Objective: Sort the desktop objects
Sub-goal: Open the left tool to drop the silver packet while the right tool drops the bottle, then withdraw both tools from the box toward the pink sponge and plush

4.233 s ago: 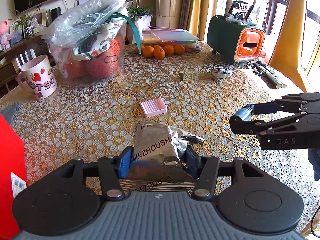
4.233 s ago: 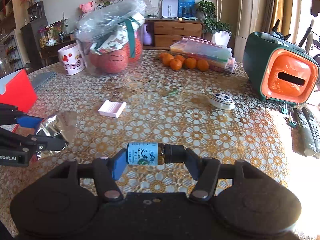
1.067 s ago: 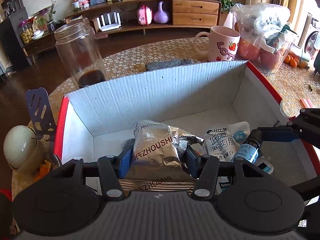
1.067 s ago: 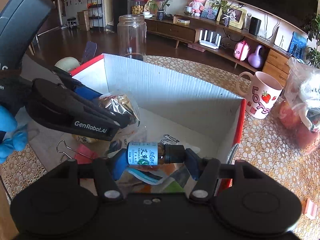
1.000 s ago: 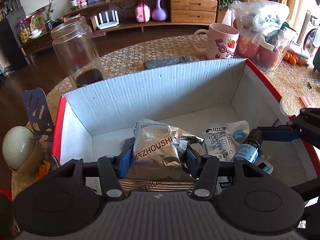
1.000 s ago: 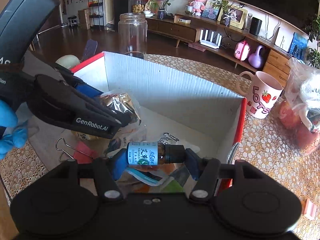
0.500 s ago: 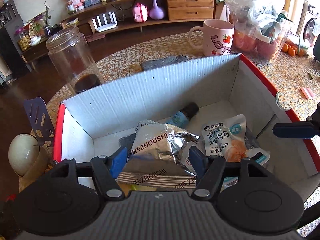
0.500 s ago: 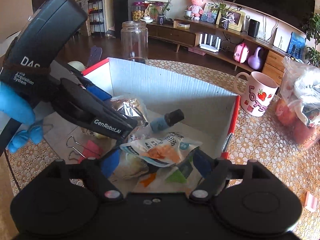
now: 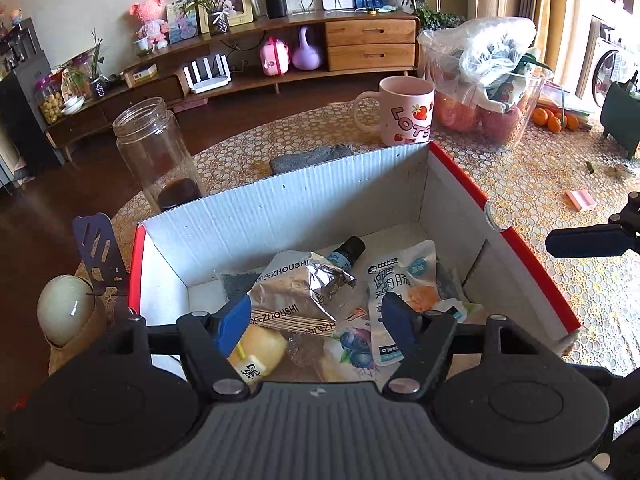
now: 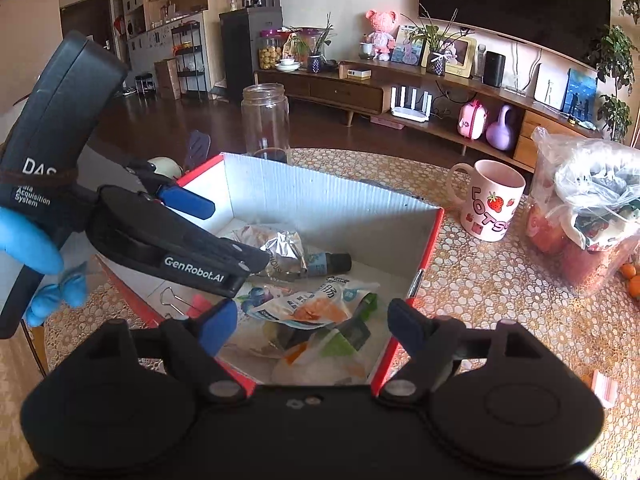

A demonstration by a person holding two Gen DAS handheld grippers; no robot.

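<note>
Now both the left gripper [image 9: 316, 318] and right gripper [image 10: 312, 326] gape wide and empty above the red box [image 9: 528, 256]. Pulling away carelessly, a finger could snag the foil packet [image 9: 296, 292] or clip the box wall, I judge.

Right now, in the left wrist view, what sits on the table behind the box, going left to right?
Glass jar → grey cloth → strawberry mug → plastic tub of fruit → oranges.

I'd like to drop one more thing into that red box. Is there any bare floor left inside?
Bare floor shows in the box along its back wall, behind the small bottle, and in the left corner by the foil packet. The front half is crowded with overlapping snack pouches.
</note>
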